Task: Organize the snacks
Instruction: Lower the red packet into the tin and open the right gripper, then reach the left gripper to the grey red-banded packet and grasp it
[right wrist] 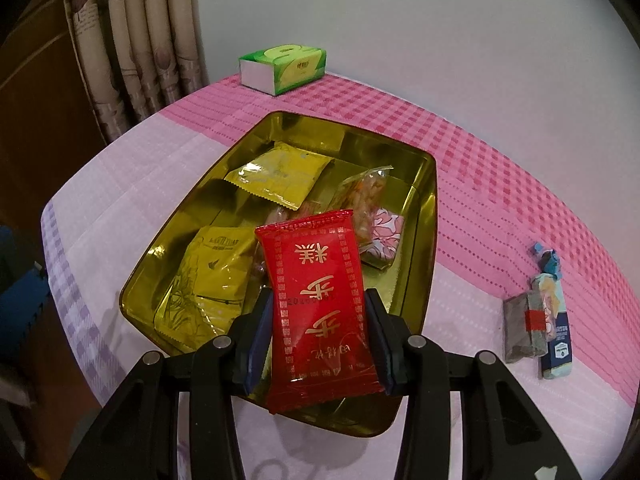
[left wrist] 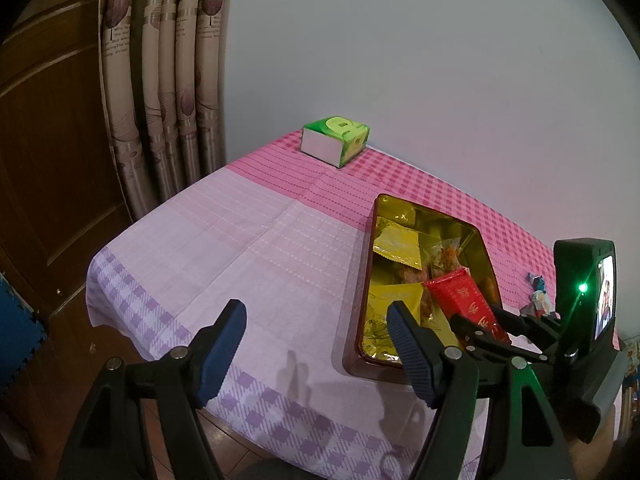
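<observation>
A gold tin tray (right wrist: pixel 424 216) (left wrist: pixel 486 252) on the pink cloth holds yellow packets (right wrist: pixel 280 178), a clear-wrapped snack (right wrist: pixel 366 196) and a pink-wrapped one (right wrist: pixel 384 240). My right gripper (right wrist: pixel 318 336) is shut on a red snack packet (right wrist: pixel 320 304) (left wrist: pixel 464 300) with gold characters, held over the tray's near end. In the left wrist view my left gripper (left wrist: pixel 316 352) stands open over the bare cloth left of the tray, nothing between its fingers. Two small wrapped snacks, one grey (right wrist: pixel 522 328) and one blue (right wrist: pixel 554 320), lie on the cloth right of the tray.
A green tissue box (left wrist: pixel 336 140) (right wrist: pixel 284 66) sits at the table's far edge by the white wall. Curtains (left wrist: pixel 168 80) and a wooden door (left wrist: pixel 48 152) stand to the left. The table's left and near edges drop to a dark floor.
</observation>
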Tool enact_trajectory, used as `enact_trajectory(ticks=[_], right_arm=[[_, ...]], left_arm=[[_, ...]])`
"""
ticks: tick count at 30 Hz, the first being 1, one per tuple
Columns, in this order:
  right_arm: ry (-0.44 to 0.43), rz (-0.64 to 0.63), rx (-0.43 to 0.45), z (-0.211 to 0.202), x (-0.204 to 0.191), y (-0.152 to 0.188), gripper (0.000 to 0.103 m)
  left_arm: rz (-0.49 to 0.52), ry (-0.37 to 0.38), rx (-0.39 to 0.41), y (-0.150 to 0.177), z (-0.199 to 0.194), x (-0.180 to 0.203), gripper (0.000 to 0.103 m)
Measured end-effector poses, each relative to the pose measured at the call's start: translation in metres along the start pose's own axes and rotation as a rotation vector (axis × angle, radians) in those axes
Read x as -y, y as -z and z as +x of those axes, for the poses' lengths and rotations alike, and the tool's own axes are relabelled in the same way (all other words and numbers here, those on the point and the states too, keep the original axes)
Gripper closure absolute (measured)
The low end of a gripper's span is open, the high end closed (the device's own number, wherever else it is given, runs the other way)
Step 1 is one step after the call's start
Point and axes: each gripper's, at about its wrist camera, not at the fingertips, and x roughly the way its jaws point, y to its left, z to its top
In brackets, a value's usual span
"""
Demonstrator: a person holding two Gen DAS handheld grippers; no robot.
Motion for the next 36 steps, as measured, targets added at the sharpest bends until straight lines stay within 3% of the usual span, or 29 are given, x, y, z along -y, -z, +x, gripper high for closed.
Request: enact_trajectory(ticks=[13,17,21,24,29,31,36], right_arm=[[-0.013,0.011,-0.007,0.005,0.001,0.001,0.061],[-0.036,0.027,-0.002,0.003,0.004,0.004,0.043],[-0.090,0.091,0.112,-0.036,0.028,0.021,0.031],[-0.087,0.181,0.168,-0.065,0.072,0.057,0.022],[0.073,0.314,0.158,-0.094,0.159,0.151,0.022],[0.098,0.413,0.163,-0.105,0.194,0.194,0.022],[0.137,0.590,0.172,-0.119,0.247,0.274,0.021]], left_arm=[[0.007,0.001,0.001,0.000,0.001,0.002,0.029],[0.020,0.002,0.013,-0.001,0.001,0.003,0.029],[0.016,0.033,0.032,-0.002,-0.002,0.002,0.029],[0.066,0.106,0.056,0.002,-0.010,0.016,0.029],[0.252,0.228,0.074,0.022,-0.022,0.071,0.029],[0.293,0.272,0.065,0.031,-0.023,0.095,0.029],[0.316,0.360,-0.053,0.060,0.002,0.182,0.029]])
